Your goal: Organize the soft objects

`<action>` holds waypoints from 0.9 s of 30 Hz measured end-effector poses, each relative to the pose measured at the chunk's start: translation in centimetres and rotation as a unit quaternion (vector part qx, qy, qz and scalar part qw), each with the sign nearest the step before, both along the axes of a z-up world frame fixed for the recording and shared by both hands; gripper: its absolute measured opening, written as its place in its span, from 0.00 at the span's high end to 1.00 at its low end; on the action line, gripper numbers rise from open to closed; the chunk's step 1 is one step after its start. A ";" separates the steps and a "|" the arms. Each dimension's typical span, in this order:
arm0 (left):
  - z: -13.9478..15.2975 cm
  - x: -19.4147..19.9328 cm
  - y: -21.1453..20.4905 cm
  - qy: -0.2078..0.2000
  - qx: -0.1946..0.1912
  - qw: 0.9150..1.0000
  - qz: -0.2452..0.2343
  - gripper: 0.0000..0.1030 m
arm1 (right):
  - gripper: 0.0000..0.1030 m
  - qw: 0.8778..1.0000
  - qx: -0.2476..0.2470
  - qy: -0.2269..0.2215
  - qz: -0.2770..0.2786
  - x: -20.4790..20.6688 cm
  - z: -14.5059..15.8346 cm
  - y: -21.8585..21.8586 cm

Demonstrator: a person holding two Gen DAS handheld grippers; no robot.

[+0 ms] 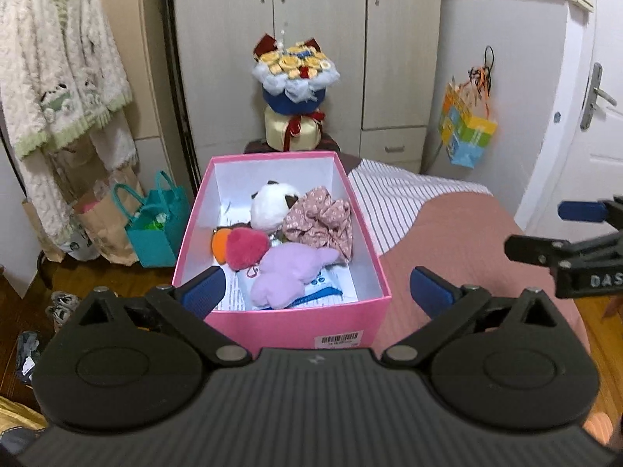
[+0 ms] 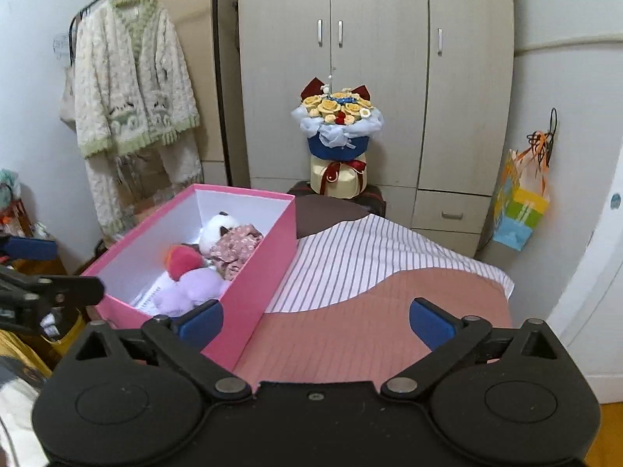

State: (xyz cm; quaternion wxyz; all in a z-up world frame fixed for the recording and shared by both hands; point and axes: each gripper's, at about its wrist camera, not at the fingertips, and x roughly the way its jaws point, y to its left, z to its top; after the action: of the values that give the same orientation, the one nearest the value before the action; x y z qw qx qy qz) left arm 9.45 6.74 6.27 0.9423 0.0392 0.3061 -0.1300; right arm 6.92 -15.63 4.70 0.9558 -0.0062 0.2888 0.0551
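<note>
Left wrist view showed the pink box (image 1: pixel 280 311) sitting open on the bed (image 1: pixel 447 233), its lid nowhere in sight, with the soft objects gathered inside: a lilac plush (image 1: pixel 290 272) nearest the box's front wall, a magenta pompom (image 1: pixel 245 247) just behind it, a floral scrunchie (image 1: pixel 319 222) toward the box's right wall and a white plush (image 1: pixel 272 200) toward its far wall. Printed paper lay on the box's floor beneath them. Both tools hung short of the box's front wall, holding nothing: the left gripper (image 1: pixel 315 292) had its fingers spread wide, and the right gripper (image 2: pixel 315 321), off the box's right side over the pink bedcover, was spread just as wide. No loose soft item showed on the bed beside the box, so the gathering step appeared finished or nearly so. Any further move would likely call for finding another item outside these views, or a lid, neither of which could be seen. Beyond the box's far wall stood a bouquet (image 1: pixel 294 74) before a wardrobe (image 1: pixel 311 19).
</note>
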 end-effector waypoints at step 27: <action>-3.2 -2.8 -3.0 -0.020 0.003 1.000 0.020 0.00 | 0.00 0.998 -0.013 -0.037 -0.055 -6.4 -1.3 -0.6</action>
State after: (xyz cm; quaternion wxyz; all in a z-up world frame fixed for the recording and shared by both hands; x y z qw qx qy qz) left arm 6.64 3.72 3.12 0.9506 0.0383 0.2880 -0.1092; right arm 0.49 -16.22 3.38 0.9672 -0.0047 0.2538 -0.0018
